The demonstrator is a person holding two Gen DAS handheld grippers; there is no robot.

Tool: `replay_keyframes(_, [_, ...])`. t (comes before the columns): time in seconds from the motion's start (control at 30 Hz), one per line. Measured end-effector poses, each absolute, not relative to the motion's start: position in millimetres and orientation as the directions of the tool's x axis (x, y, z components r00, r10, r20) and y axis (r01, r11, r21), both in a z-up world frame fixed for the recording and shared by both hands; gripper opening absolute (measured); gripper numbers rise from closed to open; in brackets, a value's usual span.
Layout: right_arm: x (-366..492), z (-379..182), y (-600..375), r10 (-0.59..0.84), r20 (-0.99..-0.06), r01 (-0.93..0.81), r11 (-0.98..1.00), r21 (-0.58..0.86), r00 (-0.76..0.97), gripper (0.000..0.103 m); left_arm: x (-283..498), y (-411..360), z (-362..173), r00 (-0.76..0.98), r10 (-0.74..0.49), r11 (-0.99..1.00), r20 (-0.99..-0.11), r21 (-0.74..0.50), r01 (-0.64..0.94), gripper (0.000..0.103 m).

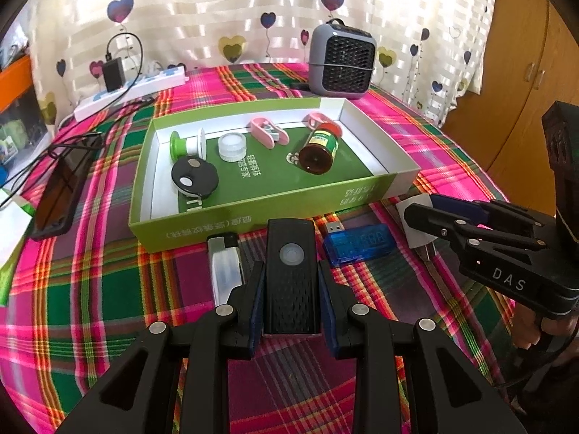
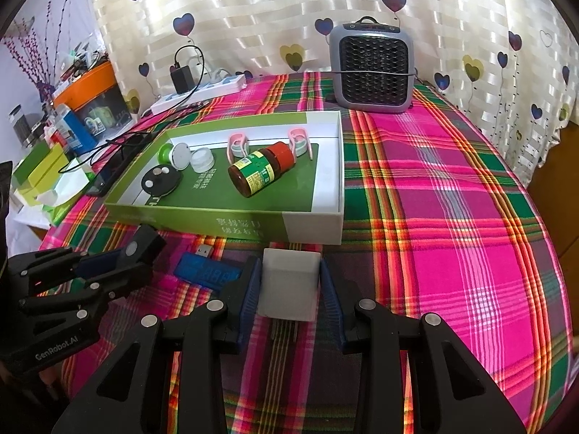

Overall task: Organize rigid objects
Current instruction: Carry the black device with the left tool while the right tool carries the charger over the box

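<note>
Beside the shallow green cardboard box [image 1: 231, 217], the left tongs [image 1: 291, 289] squeezed a flat black plastic remote [image 1: 291, 275]. The right tongs [image 2: 289, 285] squeezed a white plastic plug cube [image 2: 287, 282]. Lifting each straight up before moving over the box's wall looked best.

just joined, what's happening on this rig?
A person works two handheld grippers. The left gripper clamps a black rectangular remote-like device; the right gripper clamps a white plug adapter cube. Both sit before the green cardboard tray, which already holds a brown medicine bottle and small items.
</note>
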State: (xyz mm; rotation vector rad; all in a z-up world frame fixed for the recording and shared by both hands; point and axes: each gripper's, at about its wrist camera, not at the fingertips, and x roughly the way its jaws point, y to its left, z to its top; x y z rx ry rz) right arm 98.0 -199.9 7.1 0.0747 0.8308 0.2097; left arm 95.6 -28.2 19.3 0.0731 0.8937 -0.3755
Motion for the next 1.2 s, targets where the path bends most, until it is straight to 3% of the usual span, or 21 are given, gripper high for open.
replay_keyframes(1.2, [92.1,53.0,-205.7,0.231,-0.649,-0.174,0.973,0.151,0.725,0.034,96.6,-12.4,52.3,0.631,-0.286,0.943,-0.721,-0.093,0.321,0.026])
